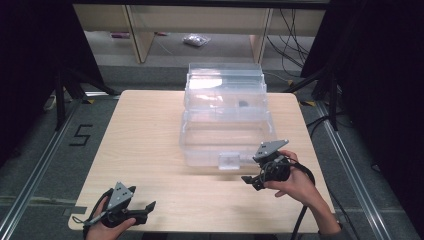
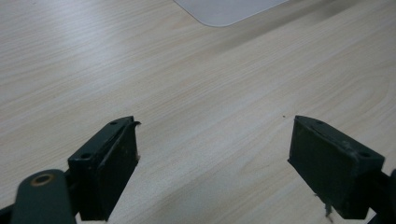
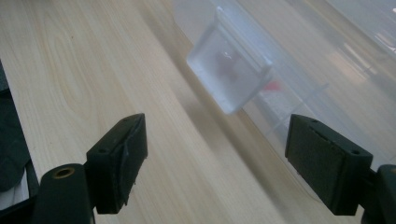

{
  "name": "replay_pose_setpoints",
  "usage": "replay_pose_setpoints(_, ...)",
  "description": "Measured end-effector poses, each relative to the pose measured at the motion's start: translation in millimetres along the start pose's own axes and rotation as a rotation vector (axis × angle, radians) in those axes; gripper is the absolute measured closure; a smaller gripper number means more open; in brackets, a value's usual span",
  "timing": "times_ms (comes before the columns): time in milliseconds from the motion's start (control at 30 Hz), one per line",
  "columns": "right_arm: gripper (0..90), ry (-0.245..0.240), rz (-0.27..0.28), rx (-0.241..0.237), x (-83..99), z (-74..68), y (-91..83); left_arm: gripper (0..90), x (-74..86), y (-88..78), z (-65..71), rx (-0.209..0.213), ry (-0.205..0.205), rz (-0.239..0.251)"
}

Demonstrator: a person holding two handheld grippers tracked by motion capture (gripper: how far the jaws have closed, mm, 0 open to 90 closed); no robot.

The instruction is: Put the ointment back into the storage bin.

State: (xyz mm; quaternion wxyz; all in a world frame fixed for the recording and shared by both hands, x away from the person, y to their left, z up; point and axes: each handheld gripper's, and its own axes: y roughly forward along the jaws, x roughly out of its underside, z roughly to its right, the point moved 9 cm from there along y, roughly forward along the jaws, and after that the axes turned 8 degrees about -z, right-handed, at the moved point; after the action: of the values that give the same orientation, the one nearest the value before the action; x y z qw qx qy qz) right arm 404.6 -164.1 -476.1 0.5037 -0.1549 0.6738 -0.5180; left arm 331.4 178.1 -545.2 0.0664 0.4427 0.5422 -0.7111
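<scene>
A clear plastic box (image 1: 225, 120) stands at the middle back of the wooden table (image 1: 150, 140), with a small clear latch tab (image 1: 229, 161) sticking out at its front edge. My right gripper (image 1: 251, 182) sits just right of that tab and points left. In the right gripper view its jaws (image 3: 217, 140) stand open and hold nothing, with the tab (image 3: 229, 70) and the box wall (image 3: 327, 70) a little beyond them. My left gripper (image 1: 144, 197) rests near the table's front left edge, open over bare wood (image 2: 215, 140).
A pale rounded corner (image 2: 229, 9) shows at the top of the left gripper view. Black stands flank the table on both sides. A "5" mark (image 1: 80, 135) is on the floor at left, and a small bag (image 1: 196, 40) lies on the floor behind.
</scene>
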Motion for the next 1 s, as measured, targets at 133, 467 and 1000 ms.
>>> replay_pose_setpoints(133, 21.1, -0.008, -0.001, -0.018, 4.1, -3.3, 5.0, 15.0, 0.0, 0.1, 0.0, 0.000, 0.000, 0.000)
replay_pose_setpoints(467, 20.4, 0.027, 0.035, -0.011, 9.8, -6.1, 17.1, 15.0, -0.1, 0.0, -0.3, -0.003, -0.001, 0.002)
replay_pose_setpoints(1000, 20.2, 0.087, 0.057, -0.029, 32.6, -17.4, 18.9, 15.0, 0.3, 0.2, -0.4, -0.007, -0.004, -0.003)
